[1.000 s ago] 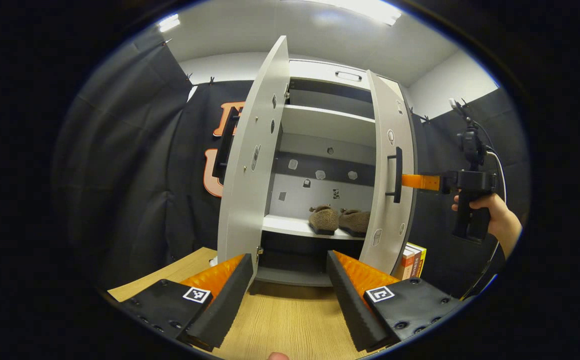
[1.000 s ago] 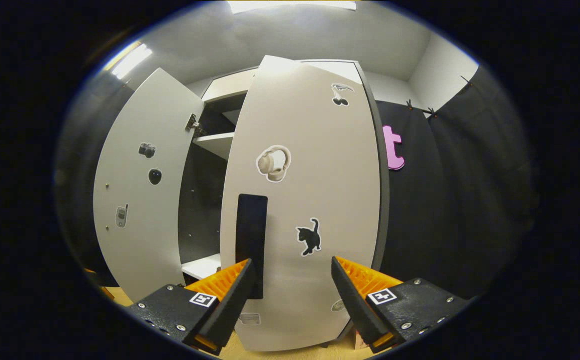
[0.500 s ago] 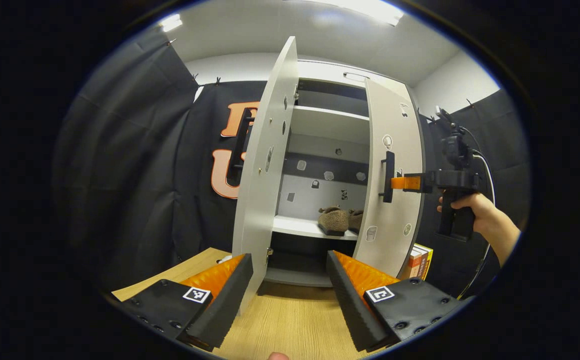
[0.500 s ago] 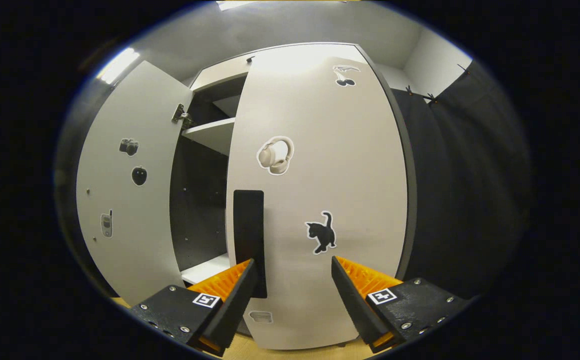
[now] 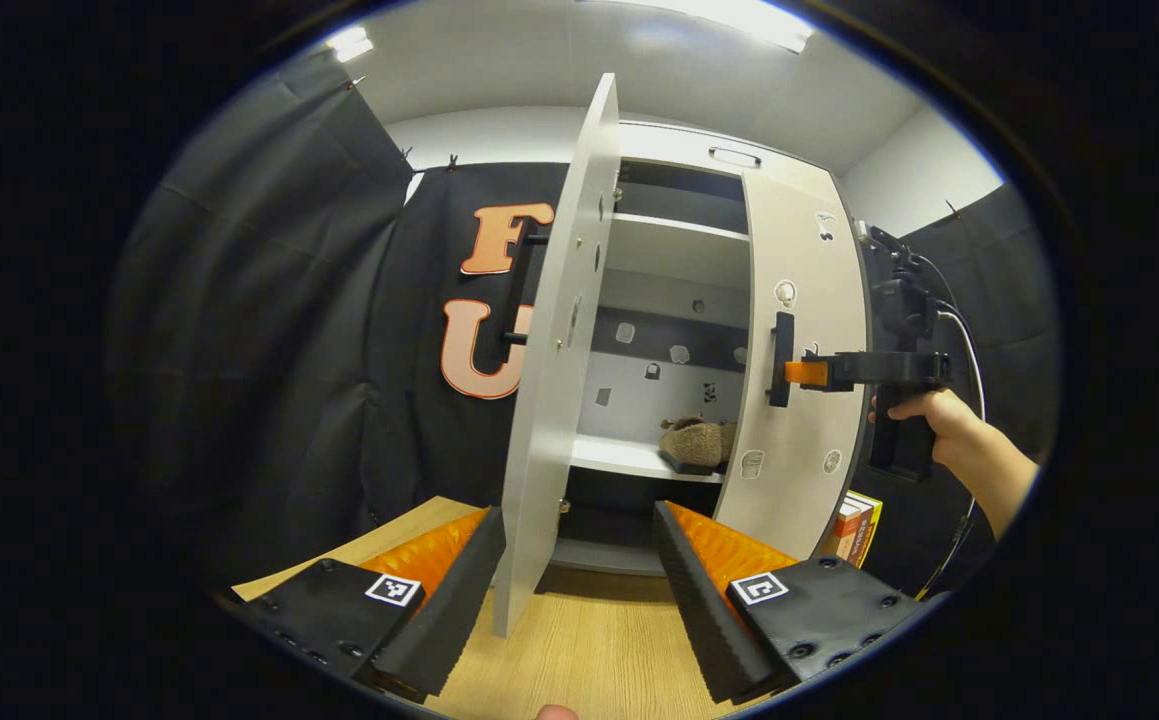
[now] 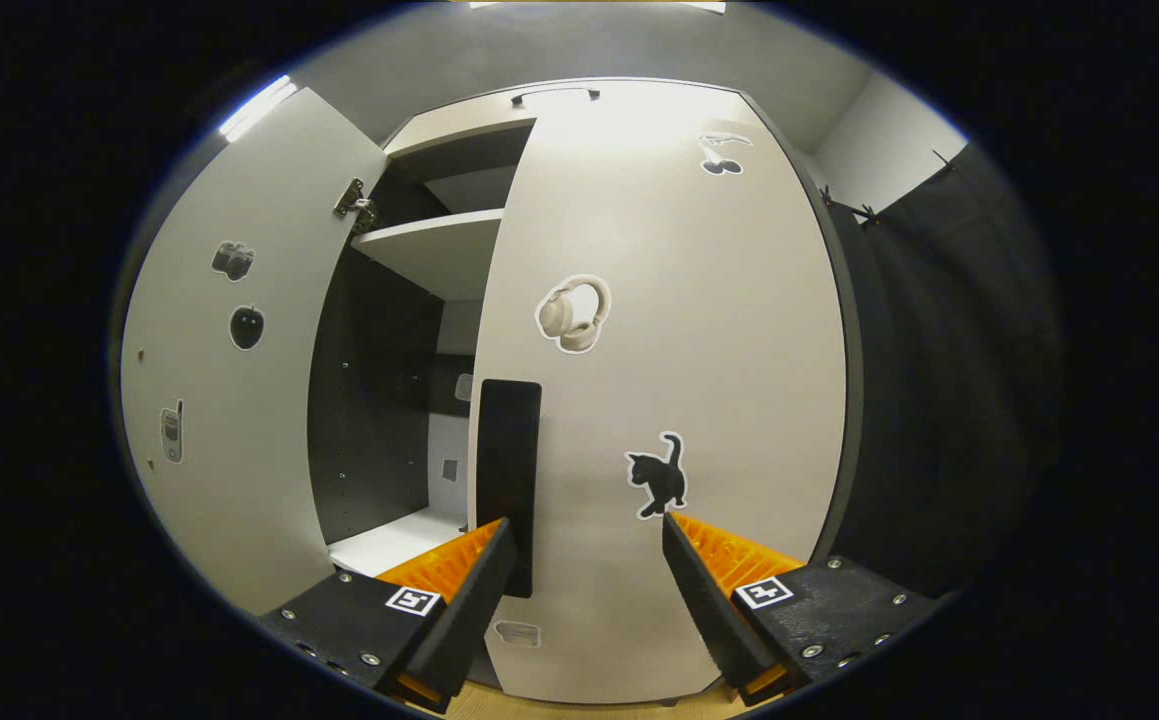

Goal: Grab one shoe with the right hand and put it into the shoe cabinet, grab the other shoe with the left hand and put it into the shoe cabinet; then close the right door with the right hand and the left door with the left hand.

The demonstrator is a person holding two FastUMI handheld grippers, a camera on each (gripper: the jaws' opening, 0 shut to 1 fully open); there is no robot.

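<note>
A pale grey shoe cabinet (image 5: 674, 245) stands ahead. Two brown fuzzy shoes (image 5: 694, 443) sit side by side on its lower shelf (image 5: 629, 457), partly hidden by the right door (image 5: 804, 370). That door is almost shut. In the left gripper view, my right gripper (image 5: 807, 372), held in a hand (image 5: 944, 420), touches the door beside its black handle (image 5: 780, 358). In the right gripper view, the right gripper (image 6: 584, 570) is open against the door front (image 6: 679, 360), the handle (image 6: 509, 480) above its left finger. The left door (image 5: 559, 350) stands wide open, edge-on. My left gripper (image 5: 579, 565) is open and holds nothing.
Some books (image 5: 851, 522) stand on the floor right of the cabinet. Wooden flooring (image 5: 579, 655) runs under my left gripper up to the cabinet's base. Stickers dot the doors, among them a black cat (image 6: 659, 478) and headphones (image 6: 573, 312). Black cloth walls (image 5: 289, 350) enclose both sides.
The right door has swung further shut with my right gripper against it, hiding more of the shoes. My left gripper has drifted so the left door's edge sits nearer the view's middle.
</note>
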